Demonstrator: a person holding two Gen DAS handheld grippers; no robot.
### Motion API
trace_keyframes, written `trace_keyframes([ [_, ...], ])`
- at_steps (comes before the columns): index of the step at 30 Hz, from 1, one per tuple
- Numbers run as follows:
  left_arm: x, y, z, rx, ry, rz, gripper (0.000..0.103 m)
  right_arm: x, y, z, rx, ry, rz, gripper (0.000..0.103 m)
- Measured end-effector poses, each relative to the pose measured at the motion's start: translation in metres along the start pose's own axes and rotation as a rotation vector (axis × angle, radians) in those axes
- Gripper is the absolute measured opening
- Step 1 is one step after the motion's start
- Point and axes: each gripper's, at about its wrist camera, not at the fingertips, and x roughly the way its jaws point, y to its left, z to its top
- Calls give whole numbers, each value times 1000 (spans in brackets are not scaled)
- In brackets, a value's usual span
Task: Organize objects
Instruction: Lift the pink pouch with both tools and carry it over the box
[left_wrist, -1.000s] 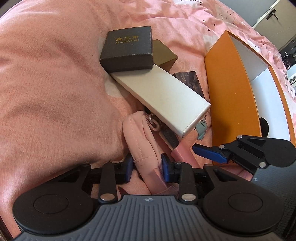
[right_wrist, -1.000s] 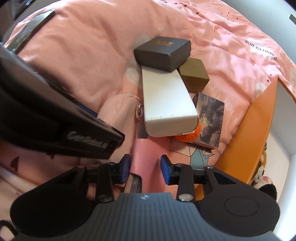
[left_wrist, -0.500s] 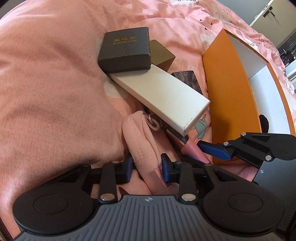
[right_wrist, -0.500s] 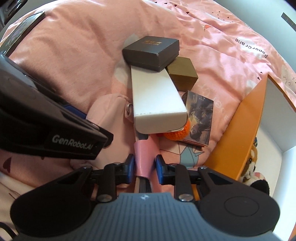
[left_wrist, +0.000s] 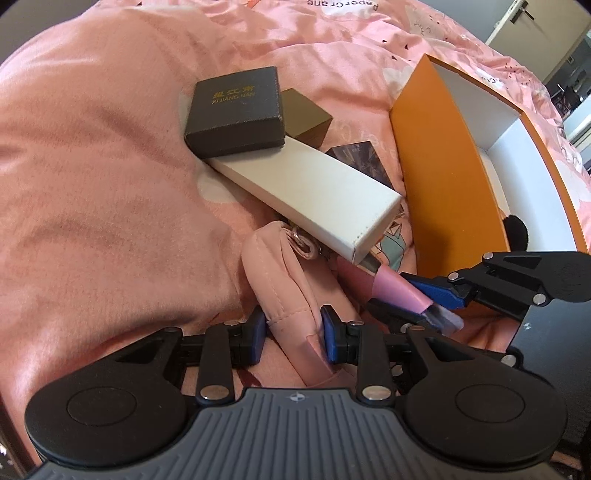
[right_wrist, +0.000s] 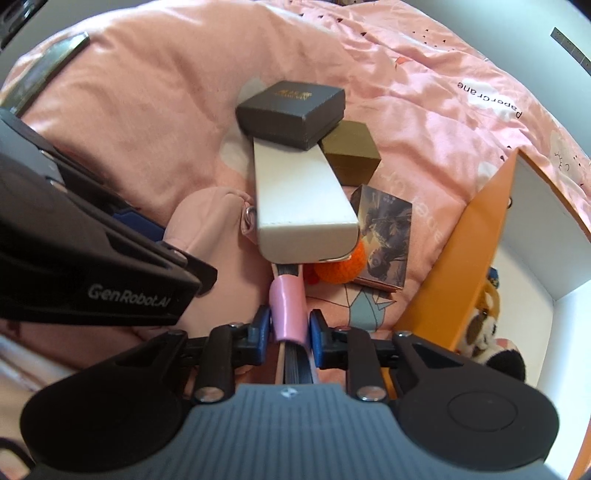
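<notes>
Closing over the last second, the right tongs (right_wrist: 286, 328) now pinch a slim pink-sleeved object (right_wrist: 287, 308), seemingly a brush or comb with dark teeth, which earlier lay loose between the open jaws. Its long axis runs straight away from these tongs, the far end tucked under the near end of the long white box (right_wrist: 301, 199). The likely move, then, is to draw it back out along that line. Left of it, the left tongs (left_wrist: 293, 330) hold a fold of the pink fabric pouch (left_wrist: 291, 284) at a narrow gap. A dark grey gift box (left_wrist: 236, 110) rests on the white box's far end, all on the pink bed quilt (left_wrist: 92, 184). The orange storage box (left_wrist: 443, 173) stands open to the right.
</notes>
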Motion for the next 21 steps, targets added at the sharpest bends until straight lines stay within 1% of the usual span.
trace_keyframes([
  [3, -11, -6, -2, 25, -17, 8, 34, -16, -3, -2, 22, -14, 29, 22],
  [7, -28, -11, -5, 50, -55, 0, 33, -41, -8, -11, 41, -66, 55, 22],
  [13, -54, -27, -3, 97, -152, -5, 33, -75, -22, -12, 124, -153, 60, 22],
  [21, -86, -42, 2, 118, -280, -16, 32, -113, -40, -14, 224, -268, 47, 22],
])
